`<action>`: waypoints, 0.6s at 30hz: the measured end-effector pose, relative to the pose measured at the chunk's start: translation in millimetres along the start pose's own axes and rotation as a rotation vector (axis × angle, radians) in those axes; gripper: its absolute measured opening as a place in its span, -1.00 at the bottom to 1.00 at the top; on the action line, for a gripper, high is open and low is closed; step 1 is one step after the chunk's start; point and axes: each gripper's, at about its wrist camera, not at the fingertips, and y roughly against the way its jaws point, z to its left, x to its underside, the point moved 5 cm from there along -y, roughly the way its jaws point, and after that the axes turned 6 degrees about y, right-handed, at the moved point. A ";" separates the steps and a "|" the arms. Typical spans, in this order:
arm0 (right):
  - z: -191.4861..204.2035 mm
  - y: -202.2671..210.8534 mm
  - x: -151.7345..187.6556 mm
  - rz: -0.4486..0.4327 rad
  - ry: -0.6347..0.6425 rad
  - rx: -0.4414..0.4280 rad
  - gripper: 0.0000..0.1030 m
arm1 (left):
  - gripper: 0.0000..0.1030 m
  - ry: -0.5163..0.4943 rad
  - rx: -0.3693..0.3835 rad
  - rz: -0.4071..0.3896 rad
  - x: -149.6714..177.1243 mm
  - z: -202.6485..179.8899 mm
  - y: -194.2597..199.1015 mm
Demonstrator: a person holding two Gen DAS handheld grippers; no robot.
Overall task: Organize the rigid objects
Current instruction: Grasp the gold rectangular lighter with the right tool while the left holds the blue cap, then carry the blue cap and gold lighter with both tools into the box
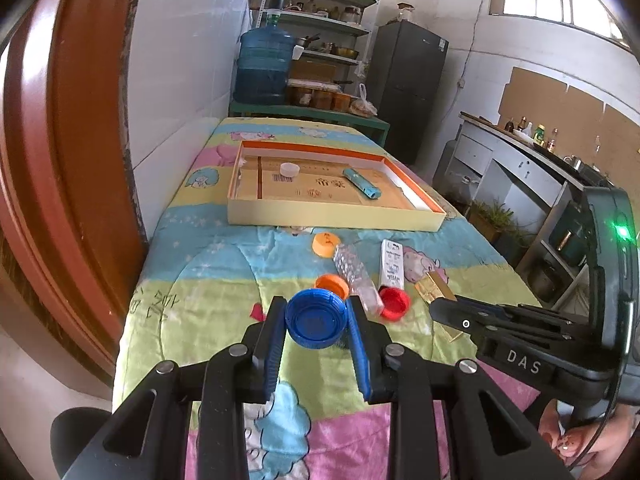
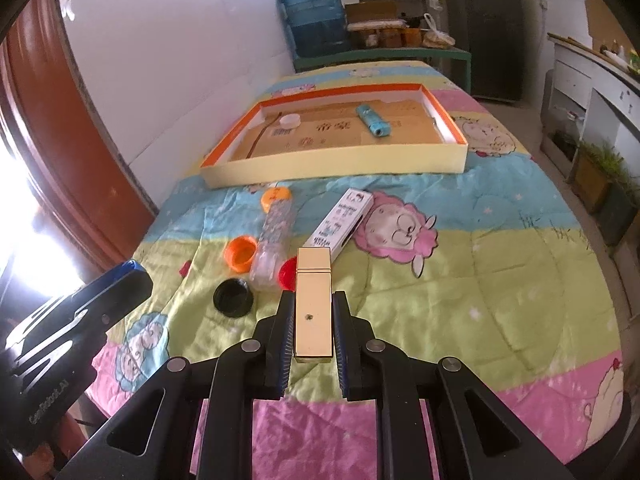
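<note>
Gold bar (image 2: 313,304) points lengthwise away, pinched by right gripper (image 2: 313,320); left gripper (image 1: 316,320) pinches blue cap (image 1: 316,317).

A blue cap (image 1: 316,322) is sitting between black, blue-padded fingers (image 1: 272,344), and a shiny gold bar (image 2: 313,304) is showing between a matching pair. The quilt (image 2: 460,280) is running in pink, green, blue and yellow bands with cartoon sheep, under two orange caps (image 2: 240,254), a red one (image 1: 395,302), a black one (image 2: 233,297), a clear bottle (image 2: 273,246) and a white printed box (image 2: 344,224). Farther off, a cream tray (image 2: 340,164) with an orange rim is holding brown cardboard, a white cap (image 2: 290,120) and a teal tube (image 2: 372,120).
</note>
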 end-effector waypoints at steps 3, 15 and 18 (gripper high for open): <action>-4.1 0.1 -6.7 -0.013 0.004 0.002 -0.65 | -0.41 -0.004 -0.014 -0.001 -9.2 -3.4 -6.1; -23.9 -5.2 -42.0 -0.057 0.017 0.016 -0.65 | -0.41 -0.010 -0.007 0.011 -44.4 -18.5 -33.9; -29.6 -7.3 -54.4 -0.069 0.024 0.022 -0.65 | -0.41 -0.015 -0.004 0.005 -55.2 -21.4 -39.4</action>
